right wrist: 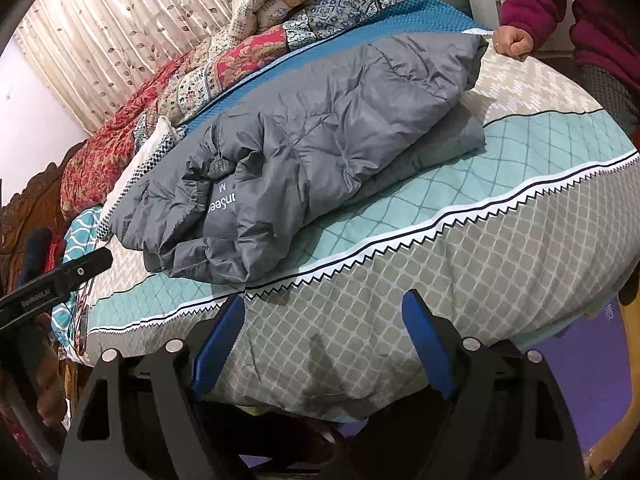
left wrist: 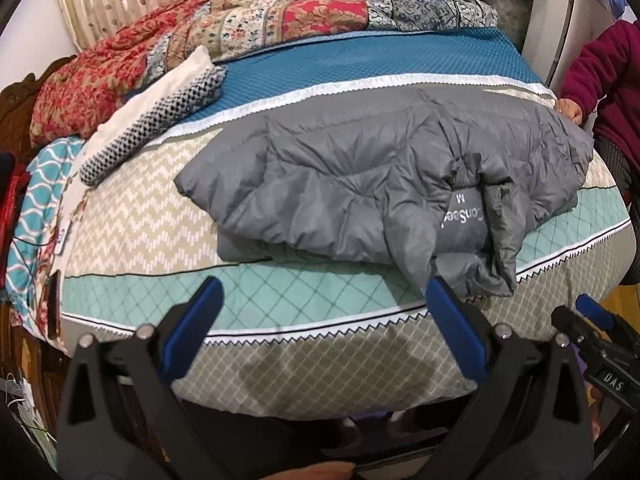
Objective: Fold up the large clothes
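Left wrist view: a grey padded jacket (left wrist: 360, 176) lies partly folded on the bed (left wrist: 320, 356), with the left gripper (left wrist: 324, 316) and right gripper (right wrist: 324, 332) spread, empty, just short of it. Next, seemingly: grasp the near edge.

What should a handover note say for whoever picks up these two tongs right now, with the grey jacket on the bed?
Left tongs: open, empty, short of the bed's near edge.
Right tongs: open, empty, also short of the near edge.
Grey puffer jacket: lying across the bed cover, loosely doubled over with the inside label showing, bunched at the near corner.
Another person's hand rests at the jacket's far end.
Done: a rough first fold, by the look of it.
Left: probably smooth the bunched corner, then fold it tighter.
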{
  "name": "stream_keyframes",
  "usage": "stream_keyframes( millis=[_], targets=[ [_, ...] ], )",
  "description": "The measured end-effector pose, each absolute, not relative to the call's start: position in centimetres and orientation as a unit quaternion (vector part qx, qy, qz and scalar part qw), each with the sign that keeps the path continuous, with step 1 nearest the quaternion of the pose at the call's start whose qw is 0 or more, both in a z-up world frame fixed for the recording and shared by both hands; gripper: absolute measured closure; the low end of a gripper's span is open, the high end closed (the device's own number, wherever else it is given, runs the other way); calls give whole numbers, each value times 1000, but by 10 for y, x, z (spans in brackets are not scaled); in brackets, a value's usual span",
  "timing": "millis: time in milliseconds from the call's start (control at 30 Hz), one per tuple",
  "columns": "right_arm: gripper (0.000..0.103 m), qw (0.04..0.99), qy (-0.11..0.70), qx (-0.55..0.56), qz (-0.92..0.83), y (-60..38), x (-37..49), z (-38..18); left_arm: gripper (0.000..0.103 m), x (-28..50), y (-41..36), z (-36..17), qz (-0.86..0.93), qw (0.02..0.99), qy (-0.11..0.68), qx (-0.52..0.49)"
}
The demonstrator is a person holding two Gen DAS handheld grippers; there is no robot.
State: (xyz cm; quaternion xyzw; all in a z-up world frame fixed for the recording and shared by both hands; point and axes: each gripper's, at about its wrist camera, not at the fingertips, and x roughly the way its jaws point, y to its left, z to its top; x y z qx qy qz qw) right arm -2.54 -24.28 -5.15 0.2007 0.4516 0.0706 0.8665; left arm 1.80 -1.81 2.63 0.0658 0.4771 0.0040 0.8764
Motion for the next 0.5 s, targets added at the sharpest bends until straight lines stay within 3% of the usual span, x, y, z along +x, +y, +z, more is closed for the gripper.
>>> stream_keyframes(
  millis=[500],
  targets=[
    [27,859,476,174,72,-213,-12,-59,6,11,13,29,26,890,453,56]
  ],
)
